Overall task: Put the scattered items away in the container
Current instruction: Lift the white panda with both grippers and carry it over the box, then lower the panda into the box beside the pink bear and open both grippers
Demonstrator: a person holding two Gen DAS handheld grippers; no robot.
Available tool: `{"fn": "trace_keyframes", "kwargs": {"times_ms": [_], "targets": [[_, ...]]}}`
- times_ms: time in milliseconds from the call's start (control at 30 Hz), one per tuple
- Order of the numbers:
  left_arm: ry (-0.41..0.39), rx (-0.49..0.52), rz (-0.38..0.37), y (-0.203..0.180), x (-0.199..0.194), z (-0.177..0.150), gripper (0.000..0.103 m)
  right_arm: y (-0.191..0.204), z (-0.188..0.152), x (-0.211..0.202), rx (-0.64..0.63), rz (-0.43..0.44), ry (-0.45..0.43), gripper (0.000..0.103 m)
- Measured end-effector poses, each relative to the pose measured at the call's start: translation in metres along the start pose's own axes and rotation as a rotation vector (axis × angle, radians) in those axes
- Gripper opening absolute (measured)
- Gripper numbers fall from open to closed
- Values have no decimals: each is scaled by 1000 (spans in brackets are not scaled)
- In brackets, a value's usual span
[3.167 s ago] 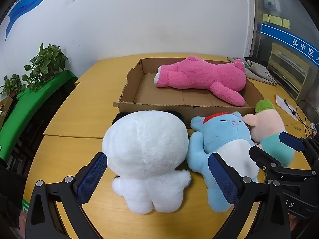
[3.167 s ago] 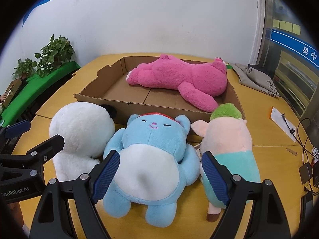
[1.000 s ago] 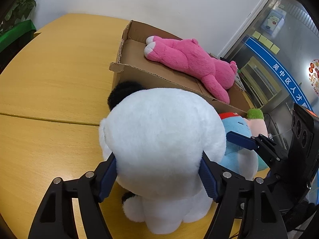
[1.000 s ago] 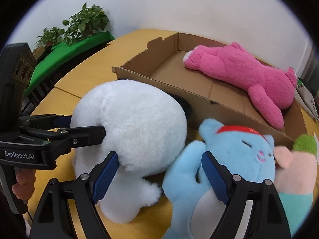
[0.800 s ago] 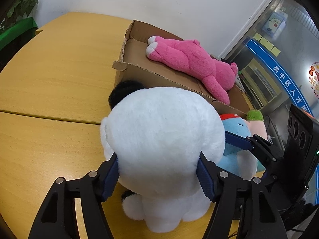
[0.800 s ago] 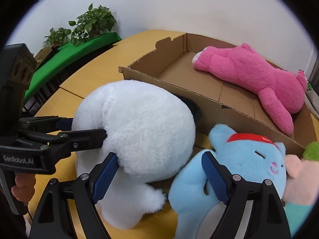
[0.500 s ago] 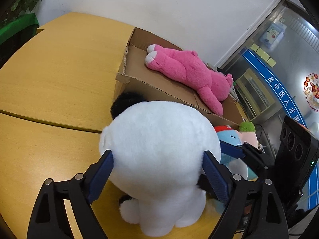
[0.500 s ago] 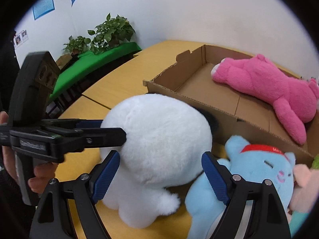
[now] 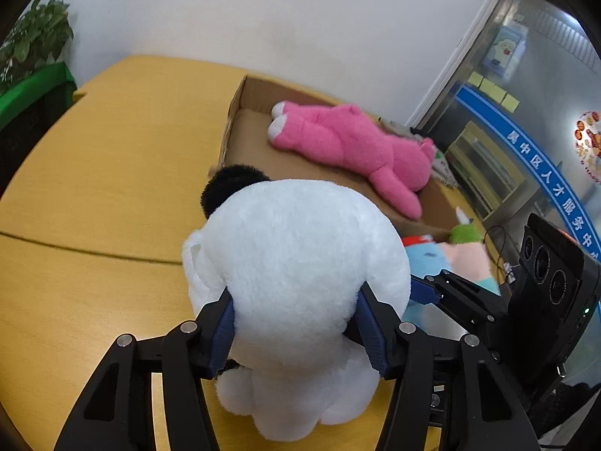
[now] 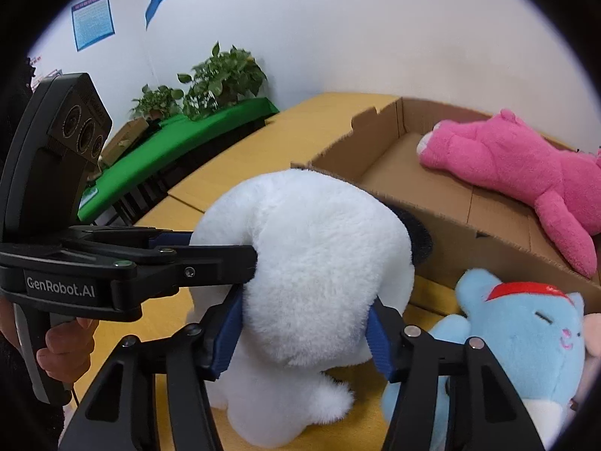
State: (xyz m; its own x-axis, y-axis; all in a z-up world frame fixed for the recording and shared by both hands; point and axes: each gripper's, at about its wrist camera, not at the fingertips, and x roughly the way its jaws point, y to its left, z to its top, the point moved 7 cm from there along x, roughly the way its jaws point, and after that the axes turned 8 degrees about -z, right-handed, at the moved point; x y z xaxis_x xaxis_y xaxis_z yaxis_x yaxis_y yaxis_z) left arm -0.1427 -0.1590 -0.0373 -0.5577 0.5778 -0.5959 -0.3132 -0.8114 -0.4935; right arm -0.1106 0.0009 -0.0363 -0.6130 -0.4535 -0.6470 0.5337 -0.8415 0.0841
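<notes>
Now you have both hand-held grippers on the round white plush toy (image 9: 300, 263); the left hand-held gripper (image 9: 296, 332) and right hand-held gripper (image 10: 302, 336) are closing, pads sunk into its fur from two sides, likely because it is bulky; a second ago the jaws stood wider; it sits on the yellow wooden surface (image 9: 94, 188), just before the shallow cardboard box (image 10: 443, 195).
</notes>
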Motion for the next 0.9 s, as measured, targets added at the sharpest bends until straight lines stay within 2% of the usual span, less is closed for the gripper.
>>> {"fn": "trace_keyframes", "kwargs": {"times_ms": [133,267,433,567,667,800,900], "targets": [[-61,79,-6,-24,-20,31,62,-2,28,-29,8,-6,-88,58],[-104,169,0,-45,-22,85,62,-17,71,-47,-4,-26,-177,58],[-106,228,-13,-47,-3,154,62,-48,133,-41,-17,-92,-254,58],[-97,230,7,-28,29,192,62,-71,163,-16,-7,-142,-292,58],[-41,188,22,-2,61,199,62,-89,169,18,37,-151,-266,58],[52,112,49,38,101,177,62,-106,146,73,140,-121,-106,58],[107,44,53,58,123,164,62,-107,131,102,144,-142,-30,58]]}}
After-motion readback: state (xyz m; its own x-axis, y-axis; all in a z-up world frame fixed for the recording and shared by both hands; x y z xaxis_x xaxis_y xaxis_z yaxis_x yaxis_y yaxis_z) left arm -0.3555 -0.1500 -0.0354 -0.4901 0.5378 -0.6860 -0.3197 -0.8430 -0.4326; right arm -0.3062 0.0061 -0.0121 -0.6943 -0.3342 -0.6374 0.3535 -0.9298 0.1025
